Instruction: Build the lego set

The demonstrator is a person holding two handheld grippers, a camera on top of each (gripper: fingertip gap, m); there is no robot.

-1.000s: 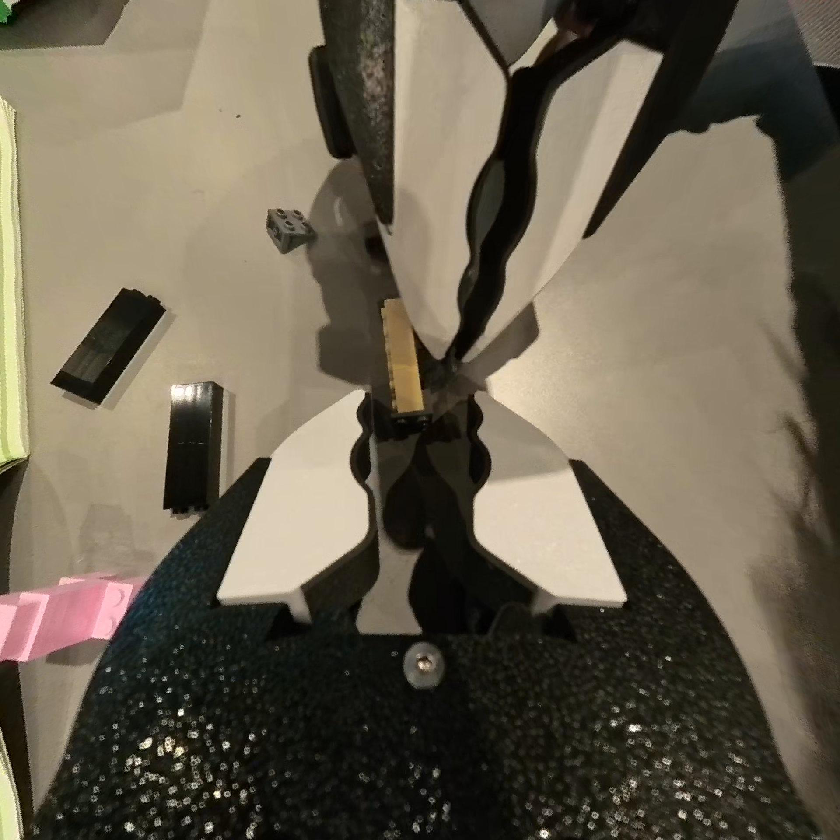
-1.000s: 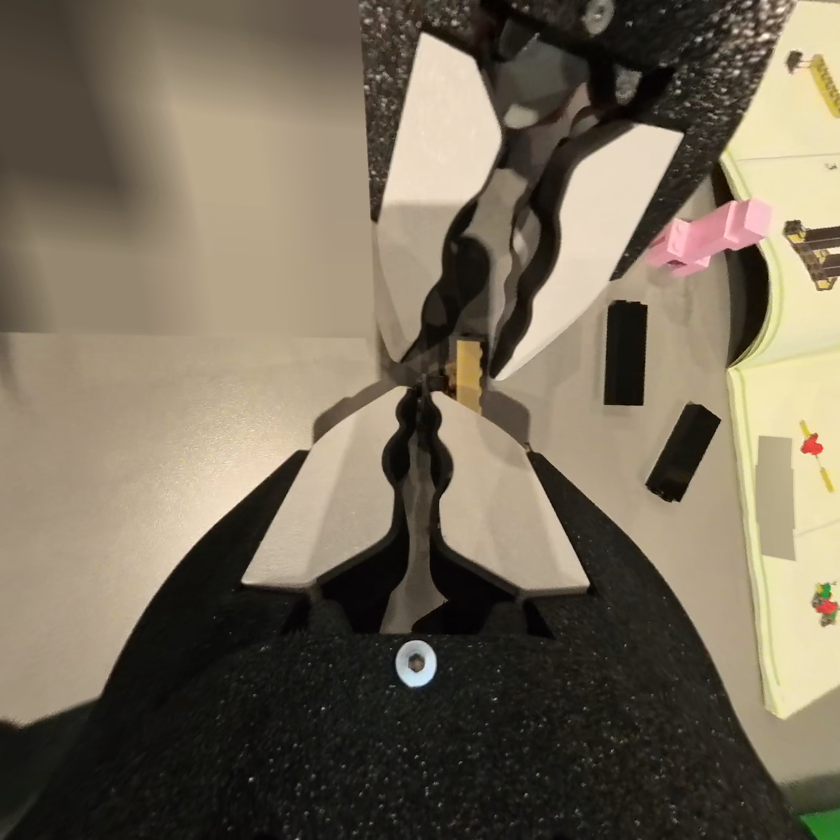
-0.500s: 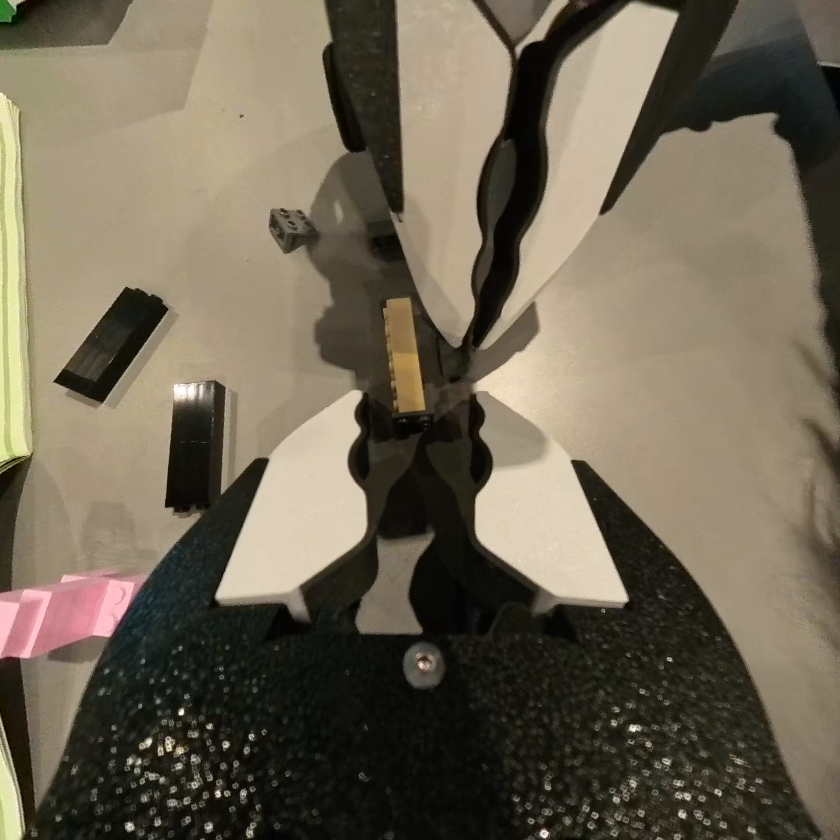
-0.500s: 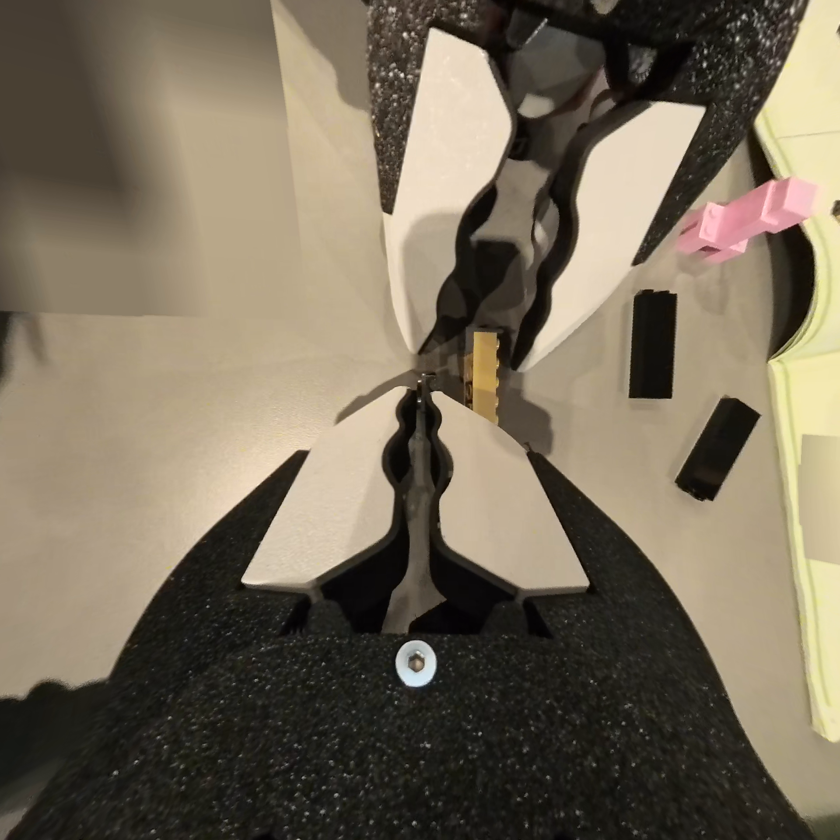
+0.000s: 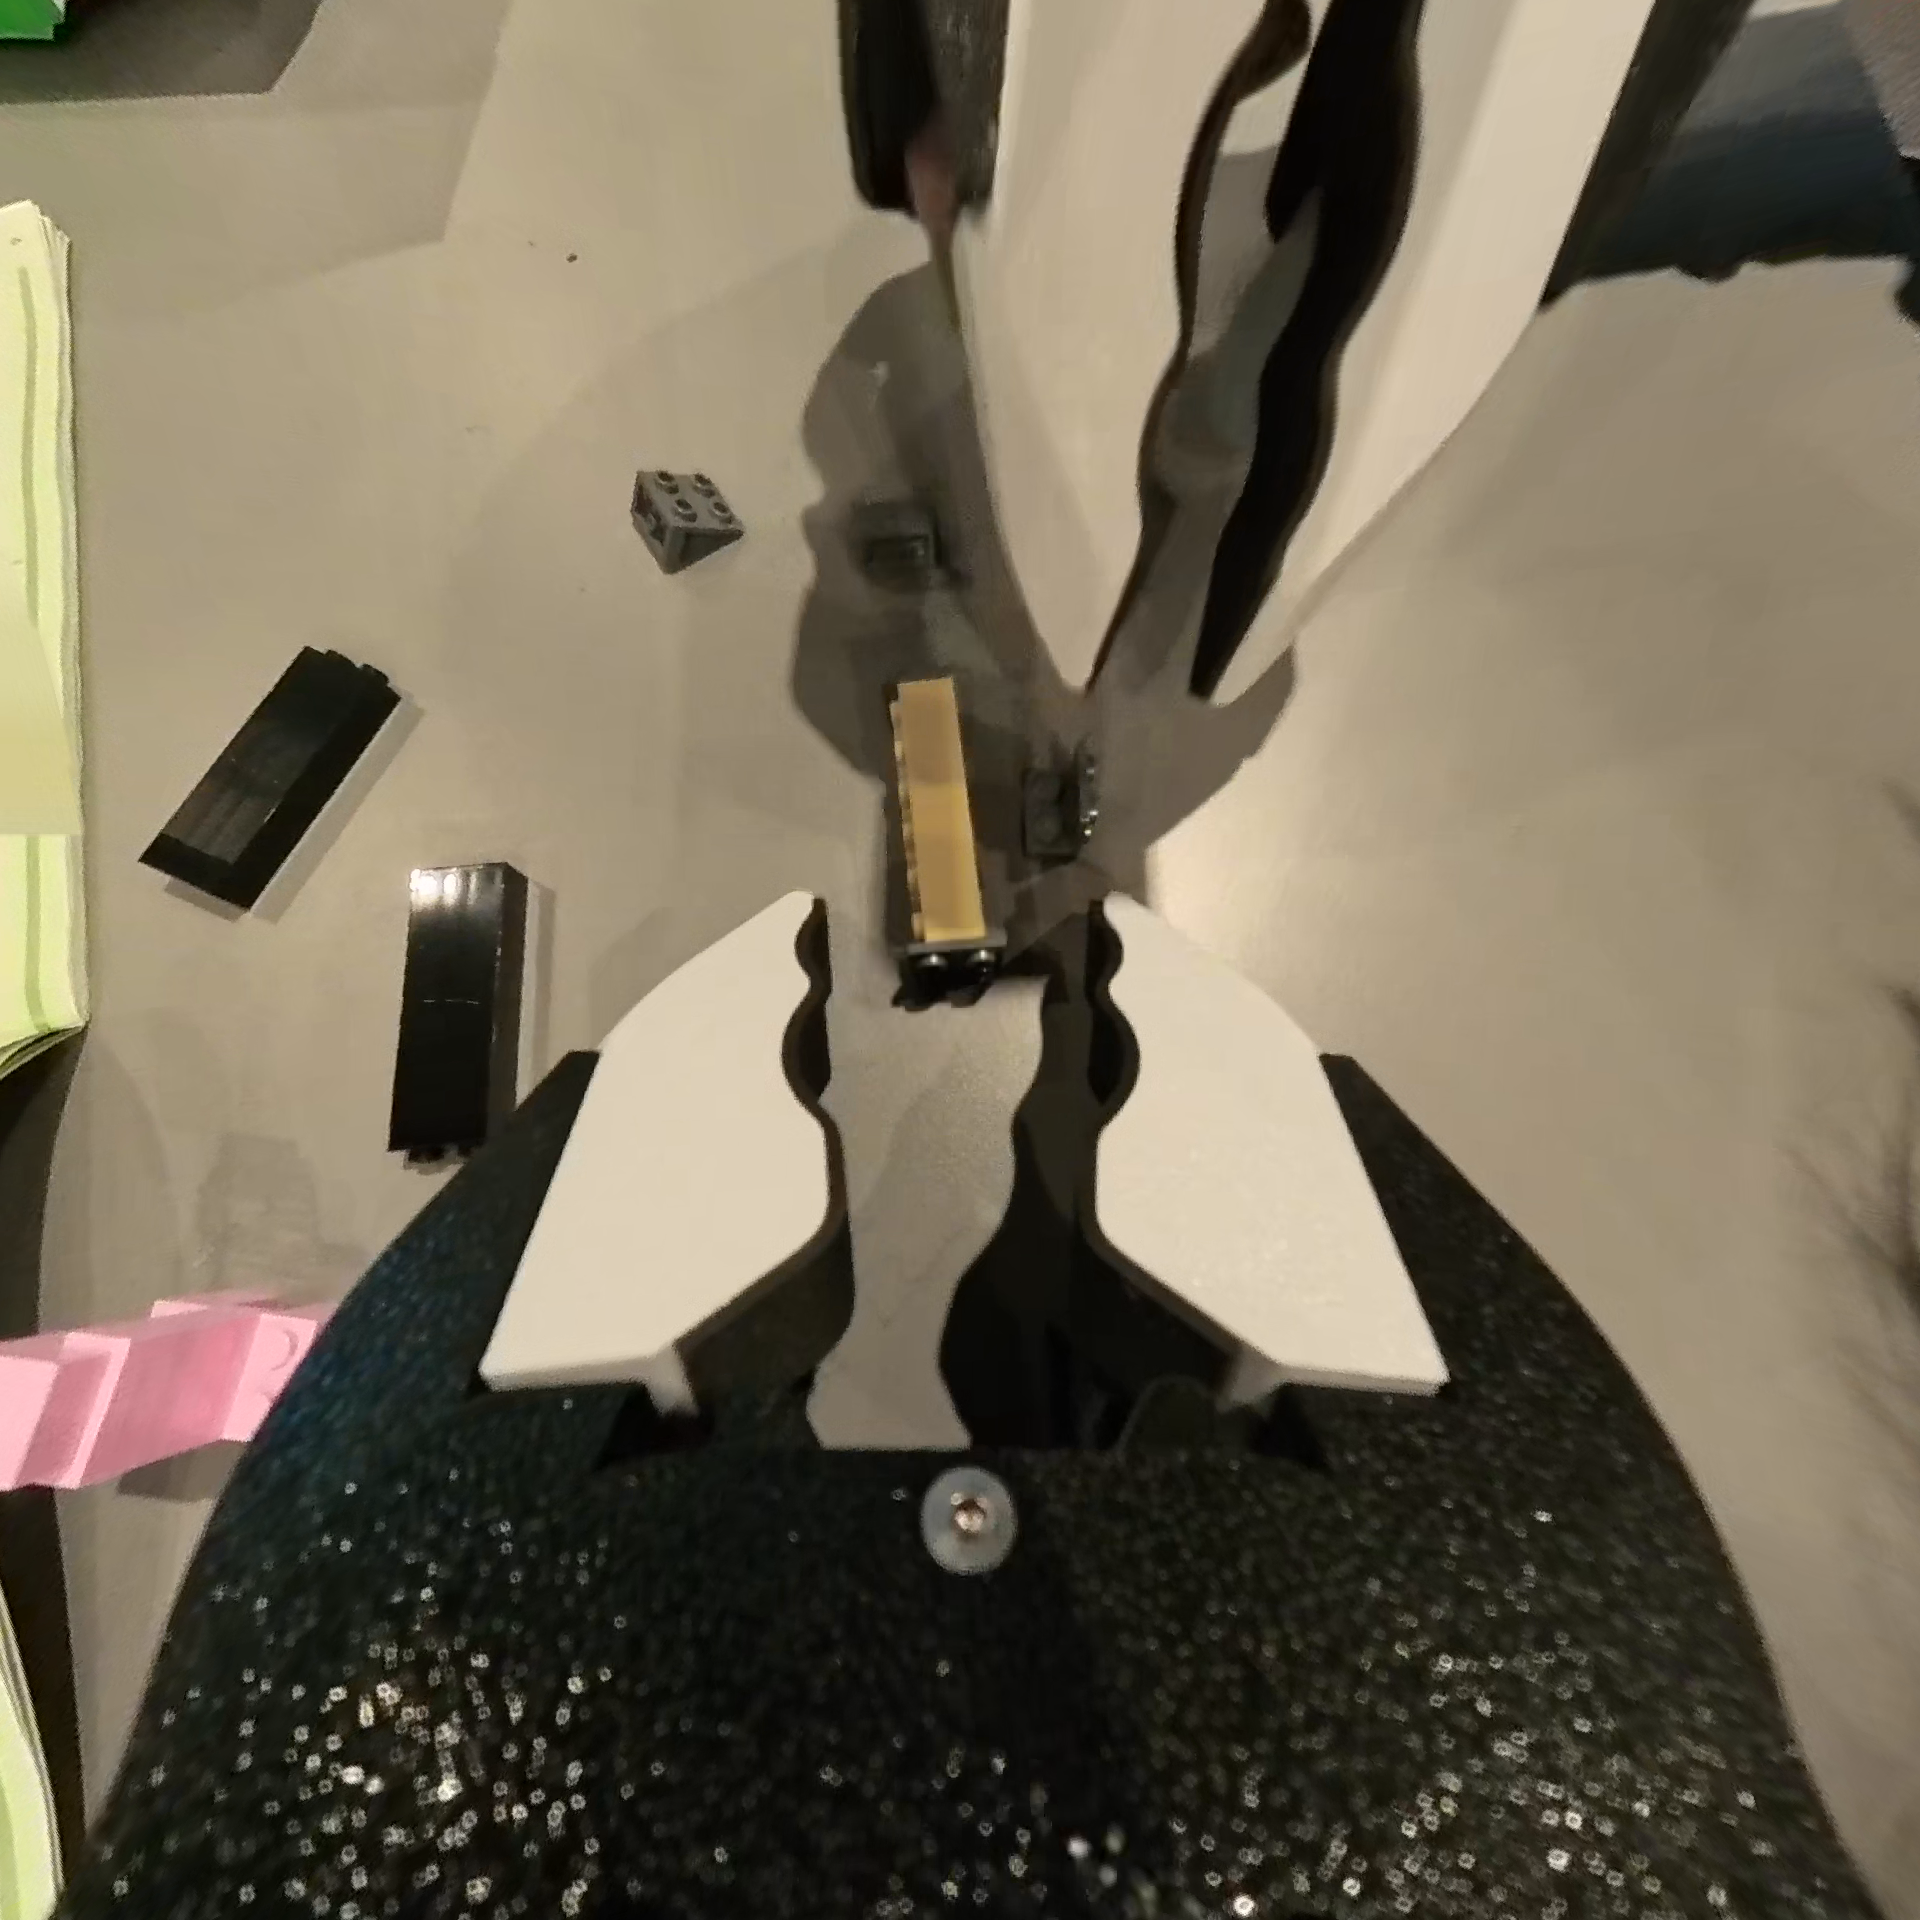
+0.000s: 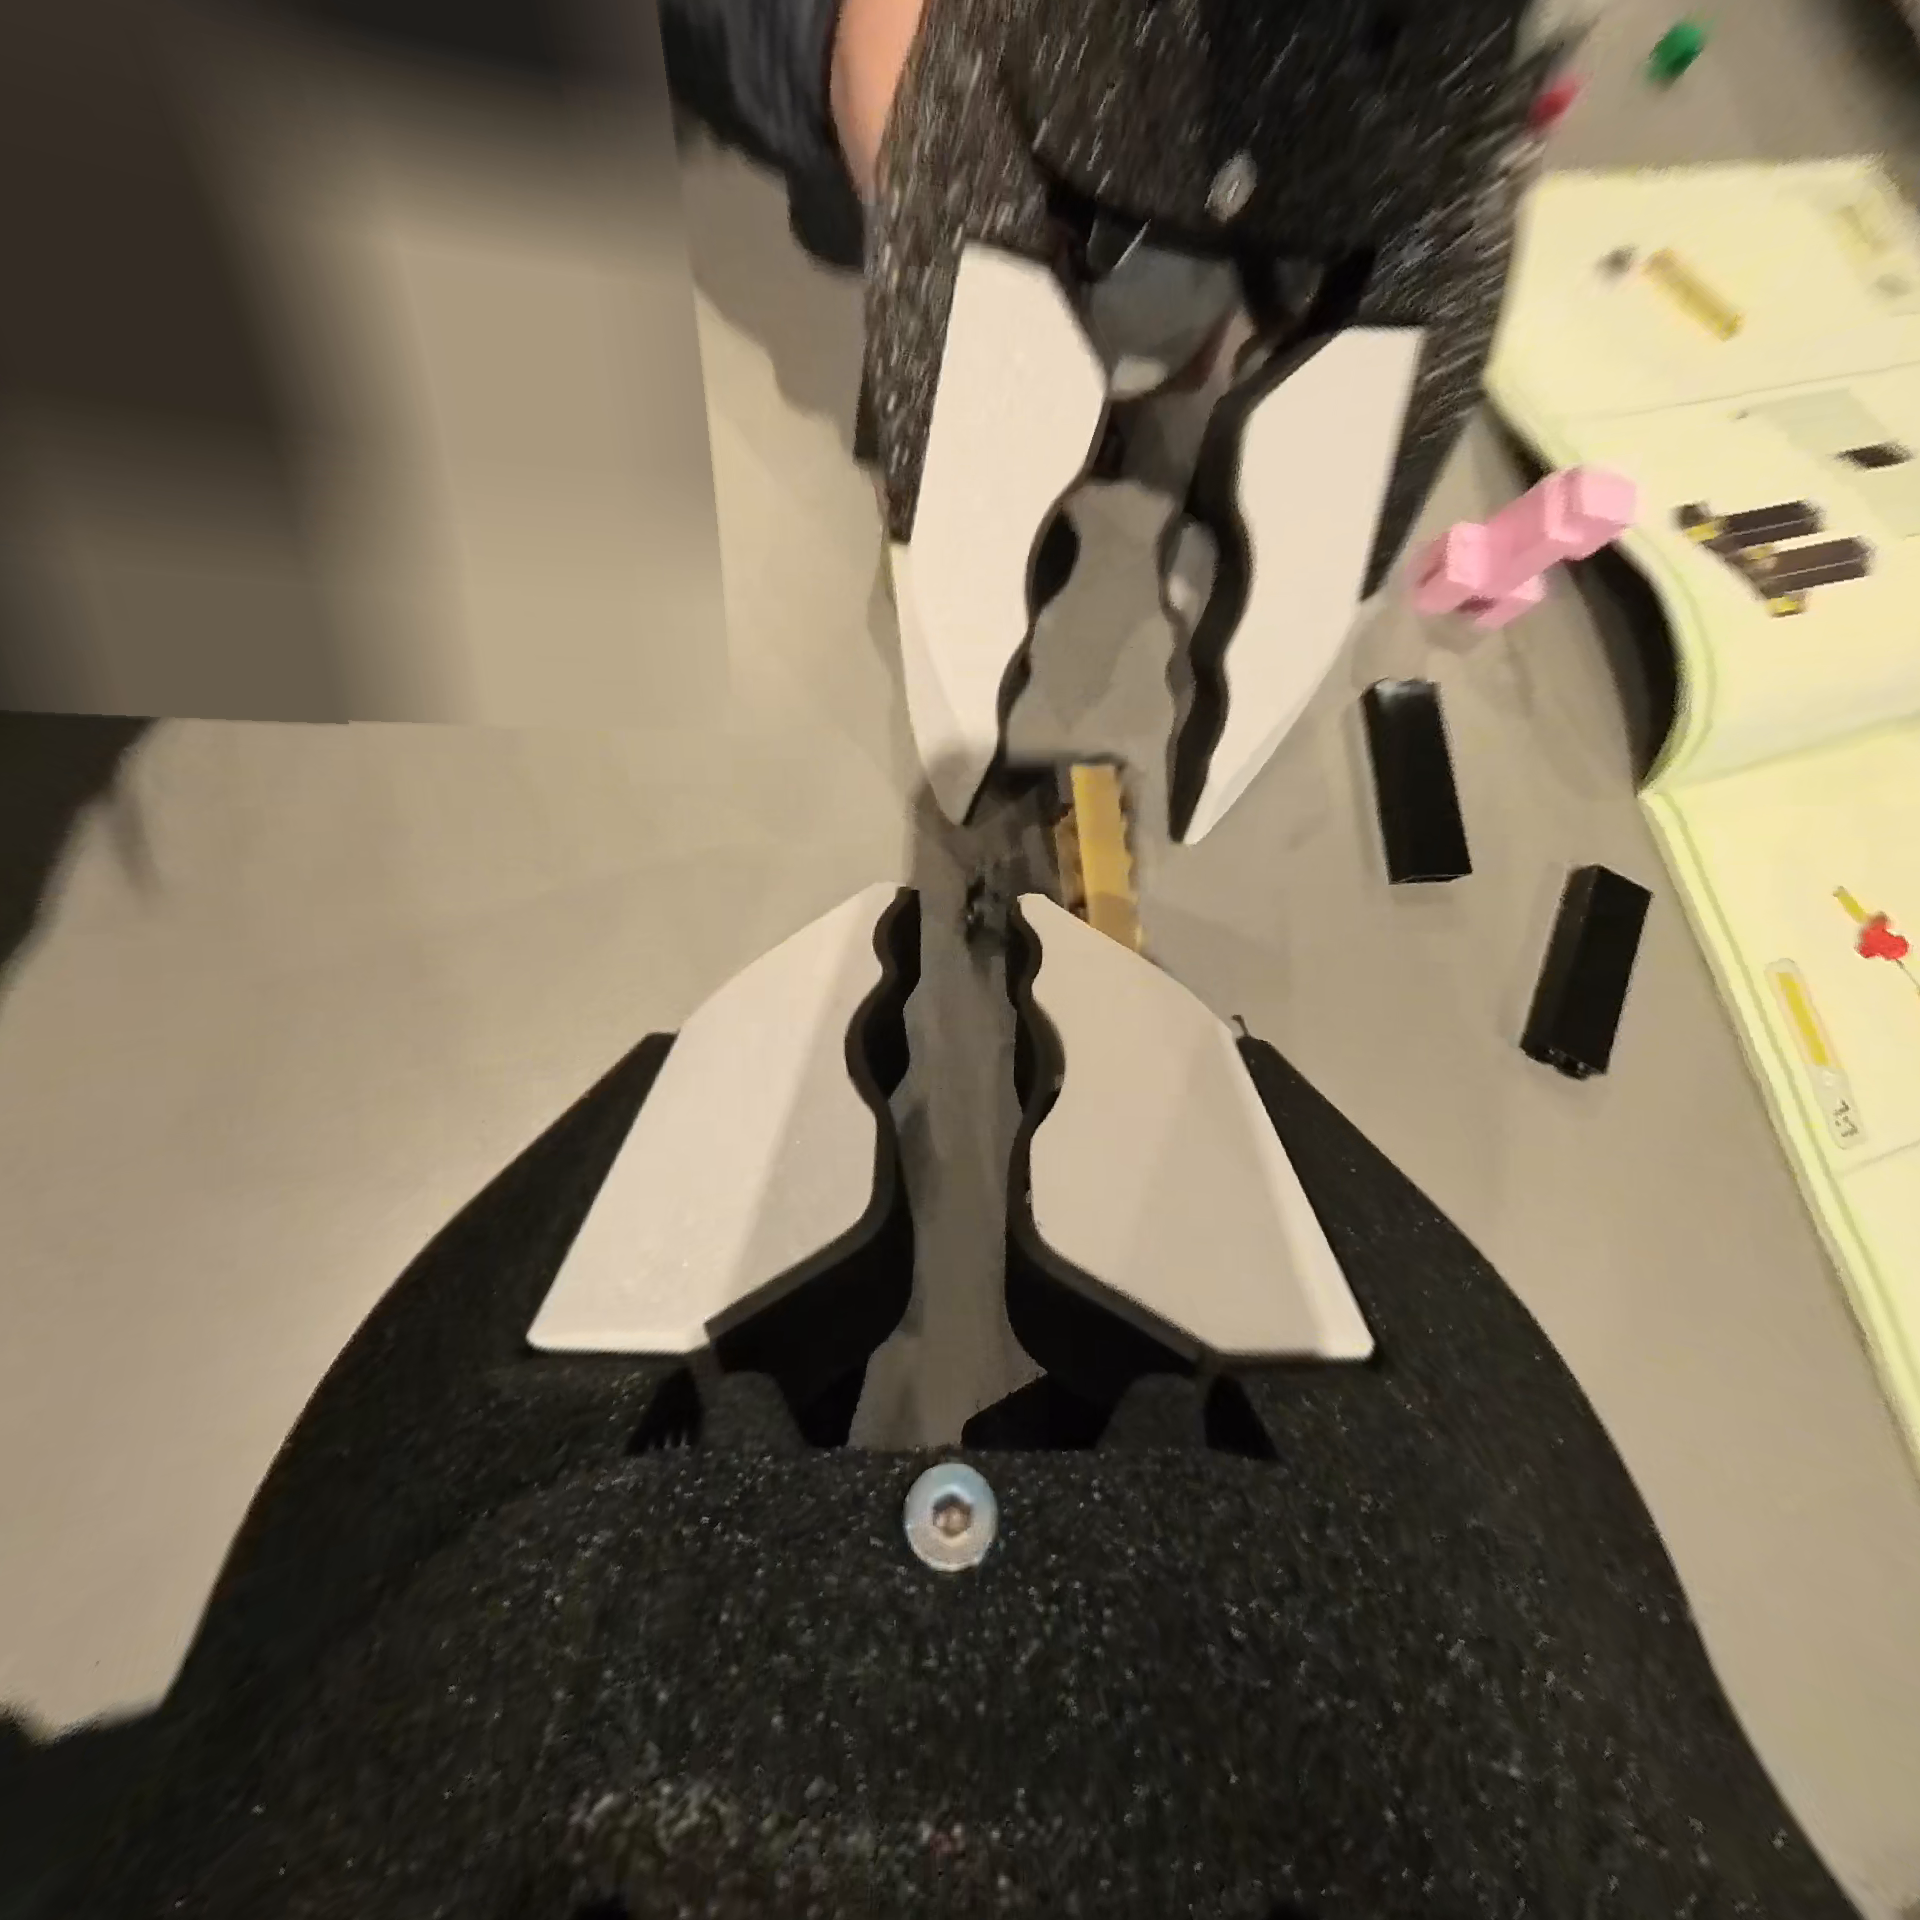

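A long tan plate on a black base lies on the grey table just beyond my left gripper, which is open and empty. A small black piece lies beside it on the right. My right gripper faces it from the far side, blurred, with its jaws apart. In the right wrist view my right gripper is open with the small black piece between its tips; I cannot tell if they touch it. The tan plate lies between the open left gripper's fingertips.
Two long black bricks, a grey 2x2 brick and a small dark piece lie to the left. A pink build and the green instruction booklet sit at the table's side. Across from one pair of fingers to the other is roughly 5 centimetres. It is some 9 centimetres from my left tips to the grey 2x2 brick.
Both grippers have opened and drawn back from each other. The tan plate has left my left gripper's hold and lies on the table; the small black piece lies beside it.
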